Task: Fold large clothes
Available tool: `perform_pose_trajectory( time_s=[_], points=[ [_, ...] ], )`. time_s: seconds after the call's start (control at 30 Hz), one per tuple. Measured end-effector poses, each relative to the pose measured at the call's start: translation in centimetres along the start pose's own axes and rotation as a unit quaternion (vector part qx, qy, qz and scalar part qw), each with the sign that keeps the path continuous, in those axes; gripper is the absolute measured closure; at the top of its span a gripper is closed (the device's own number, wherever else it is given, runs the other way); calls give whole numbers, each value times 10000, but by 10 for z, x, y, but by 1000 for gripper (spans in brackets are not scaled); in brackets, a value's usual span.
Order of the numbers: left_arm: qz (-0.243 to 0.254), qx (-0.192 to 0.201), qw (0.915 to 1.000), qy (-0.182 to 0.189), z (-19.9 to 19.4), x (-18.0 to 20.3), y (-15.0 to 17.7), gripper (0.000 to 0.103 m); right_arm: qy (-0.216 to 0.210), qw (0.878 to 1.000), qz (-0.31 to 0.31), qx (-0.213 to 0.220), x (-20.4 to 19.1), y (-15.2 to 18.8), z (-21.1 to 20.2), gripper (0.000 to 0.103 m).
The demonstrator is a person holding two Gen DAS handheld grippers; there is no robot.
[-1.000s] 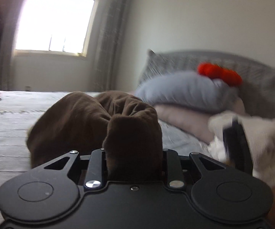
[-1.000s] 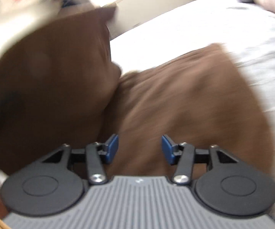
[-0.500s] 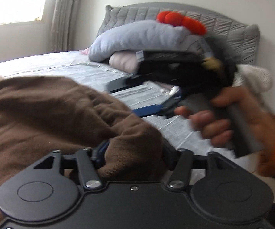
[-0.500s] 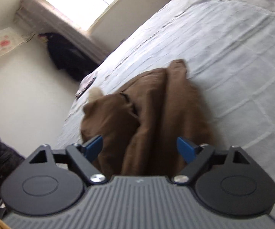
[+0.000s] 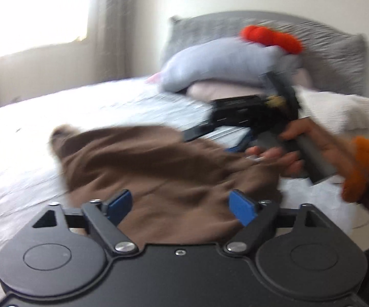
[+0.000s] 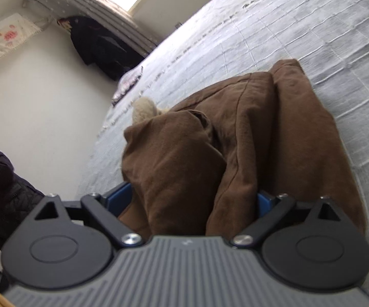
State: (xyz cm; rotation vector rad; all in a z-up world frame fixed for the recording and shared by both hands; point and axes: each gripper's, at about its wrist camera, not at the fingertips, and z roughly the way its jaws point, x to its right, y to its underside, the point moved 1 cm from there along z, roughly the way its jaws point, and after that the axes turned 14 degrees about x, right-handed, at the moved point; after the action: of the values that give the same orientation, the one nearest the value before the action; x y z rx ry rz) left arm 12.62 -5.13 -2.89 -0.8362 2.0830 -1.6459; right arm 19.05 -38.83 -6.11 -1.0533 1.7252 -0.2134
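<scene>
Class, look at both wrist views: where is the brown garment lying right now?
The brown garment lies bunched on the pale bedspread, just ahead of both opening grippers; in the left wrist view it sits left of the hand holding the right gripper, below the pillows.

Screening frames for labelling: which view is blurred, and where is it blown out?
Left wrist view: motion blur throughout, worst on the right hand and brown garment; the window is blown out, glare washing the bedspread. Right wrist view: sharp on the garment, strong fisheye bending, window clipped at the top edge.
</scene>
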Motion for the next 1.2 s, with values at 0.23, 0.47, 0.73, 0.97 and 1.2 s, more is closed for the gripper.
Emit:
perform_pose_trajectory(
  time_s=[0.23,0.47,0.73,0.97,1.2],
  points=[
    [-630,-433,9938,-804,15,-44,23,17,433,9923,-1154,91,-37,9,21,73],
    [-919,-305,9913,-887,16,-45,23,17,124,9803,-1761,889,-80,0,-21,87],
    [-940,-7,9933,-668,14,-36,4,17,85,9808,-1330,1420,-36,-39,-77,88],
    [-1208,-217,9920,-306,47,-26,20,17,749,9908,-591,963,76,-15,-64,75],
    [-1797,-304,9830,-209,58,-22,28,17,1246,9812,-1016,1071,78,-14,-74,28]
  ],
)
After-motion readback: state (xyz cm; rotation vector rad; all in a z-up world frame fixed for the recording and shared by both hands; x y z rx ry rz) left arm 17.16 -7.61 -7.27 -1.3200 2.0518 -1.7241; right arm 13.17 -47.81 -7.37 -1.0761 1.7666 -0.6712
